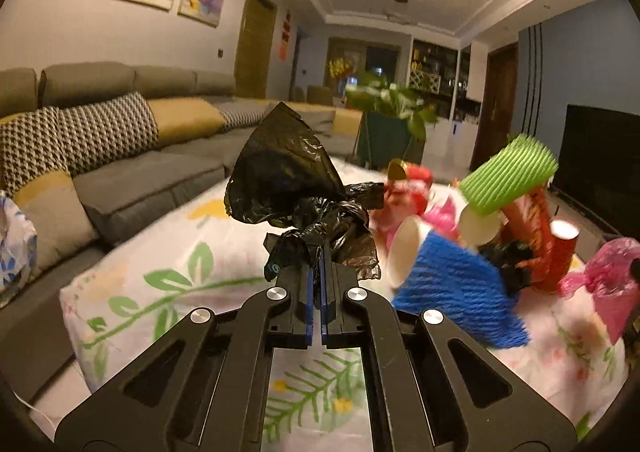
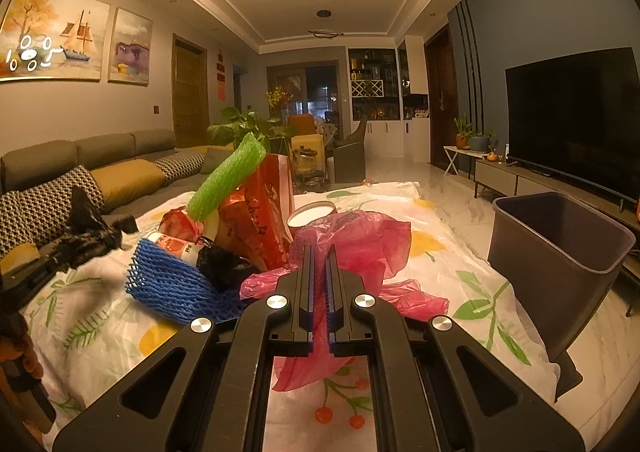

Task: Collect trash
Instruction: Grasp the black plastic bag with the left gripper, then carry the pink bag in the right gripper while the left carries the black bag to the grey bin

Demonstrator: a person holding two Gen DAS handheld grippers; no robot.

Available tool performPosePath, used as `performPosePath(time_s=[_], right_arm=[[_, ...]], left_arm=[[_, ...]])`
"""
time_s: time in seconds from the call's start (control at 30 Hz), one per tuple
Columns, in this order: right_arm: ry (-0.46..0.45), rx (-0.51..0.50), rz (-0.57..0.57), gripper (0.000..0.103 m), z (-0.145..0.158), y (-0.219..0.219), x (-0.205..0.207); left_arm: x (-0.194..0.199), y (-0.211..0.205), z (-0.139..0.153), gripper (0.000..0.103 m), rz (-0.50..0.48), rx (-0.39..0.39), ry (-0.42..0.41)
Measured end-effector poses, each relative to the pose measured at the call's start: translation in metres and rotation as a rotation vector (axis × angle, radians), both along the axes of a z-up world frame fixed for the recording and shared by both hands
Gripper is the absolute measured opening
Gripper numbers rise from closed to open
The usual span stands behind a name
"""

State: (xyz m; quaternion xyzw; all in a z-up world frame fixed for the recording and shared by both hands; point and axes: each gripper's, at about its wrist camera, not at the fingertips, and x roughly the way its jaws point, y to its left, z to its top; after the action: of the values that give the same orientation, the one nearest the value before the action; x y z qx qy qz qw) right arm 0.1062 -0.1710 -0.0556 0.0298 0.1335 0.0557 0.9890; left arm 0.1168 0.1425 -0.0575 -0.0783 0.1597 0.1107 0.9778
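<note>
My left gripper [image 1: 321, 252] is shut on a crumpled black plastic bag [image 1: 288, 168], held above the flowered sheet [image 1: 168, 284]. In the right wrist view that black bag [image 2: 90, 230] shows at the far left. My right gripper [image 2: 319, 252] is shut on a pink plastic bag [image 2: 360, 240] that drapes over and under its fingers. A trash pile lies between them: blue foam net [image 2: 172, 284], green foam net [image 2: 226, 180], red paper bag [image 2: 260, 220], paper cup [image 2: 312, 212], a small black bag [image 2: 224, 264]. The dark bin [image 2: 560, 248] stands to the right, tilted.
A grey sofa [image 1: 132, 156] with cushions runs along the left. A potted plant [image 1: 388, 124] stands behind the sheet. A TV [image 2: 576, 112] on a low cabinet lines the right wall. Marble floor [image 2: 392, 172] stretches beyond the sheet.
</note>
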Motion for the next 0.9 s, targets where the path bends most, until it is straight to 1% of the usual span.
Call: performPosePath(time_s=[0.13, 0.4, 0.73, 0.9], right_arm=[[-0.003, 0.021, 0.009, 0.005, 0.004, -0.007, -0.006], [-0.017, 0.043, 0.016, 0.005, 0.014, -0.027, -0.019], [-0.090, 0.020, -0.042, 0.005, 0.038, -0.059, -0.027], [-0.121, 0.002, -0.087, 0.005, 0.049, -0.086, -0.027]], left_arm=[[-0.015, -0.017, 0.020, 0.001, -0.019, 0.022, -0.052], [-0.029, -0.074, 0.053, 0.001, -0.145, 0.067, -0.108], [-0.013, -0.163, 0.071, 0.001, -0.333, 0.143, -0.149], [0.007, -0.201, 0.078, 0.001, -0.435, 0.124, -0.154]])
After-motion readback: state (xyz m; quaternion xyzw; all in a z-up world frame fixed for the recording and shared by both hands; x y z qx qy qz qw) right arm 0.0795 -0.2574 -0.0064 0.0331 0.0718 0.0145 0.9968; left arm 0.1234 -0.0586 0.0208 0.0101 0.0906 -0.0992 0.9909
